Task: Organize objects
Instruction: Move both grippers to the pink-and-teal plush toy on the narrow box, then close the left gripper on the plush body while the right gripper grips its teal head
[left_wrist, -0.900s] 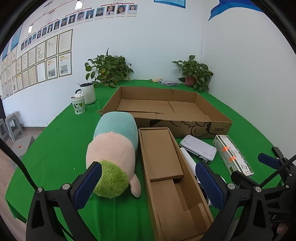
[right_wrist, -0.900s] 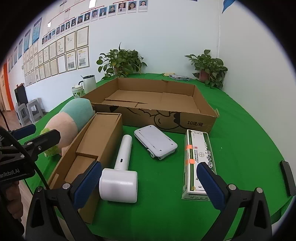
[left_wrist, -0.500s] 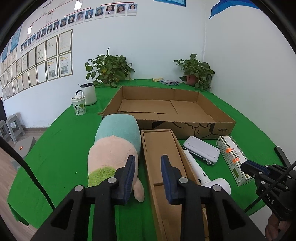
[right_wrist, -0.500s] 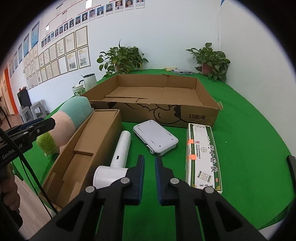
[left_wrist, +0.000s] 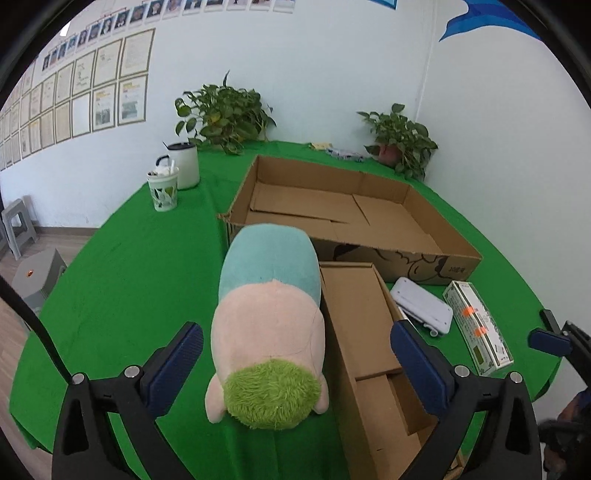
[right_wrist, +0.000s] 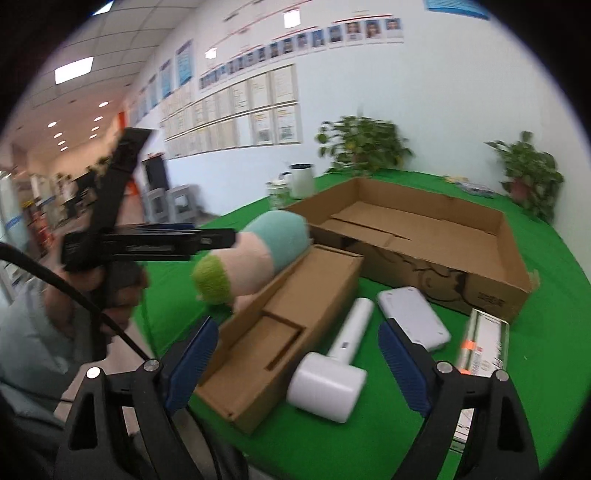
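A plush toy with a teal body, pink middle and green tuft lies on the green table, beside a long narrow cardboard box. My left gripper is open, its fingers either side of the toy's green end, not touching. My right gripper is open above a white hammer-shaped device, near the narrow box. The plush toy also shows in the right wrist view. A large shallow cardboard box stands behind.
A white flat device and a green-white carton lie right of the narrow box. A patterned cup and a white mug stand at the back left. Two potted plants stand by the wall. Stools are off the table's left.
Both grippers shut half a second ago and have opened wide again. The left gripper has moved over the plush toy. The right gripper has swung left toward the narrow box.
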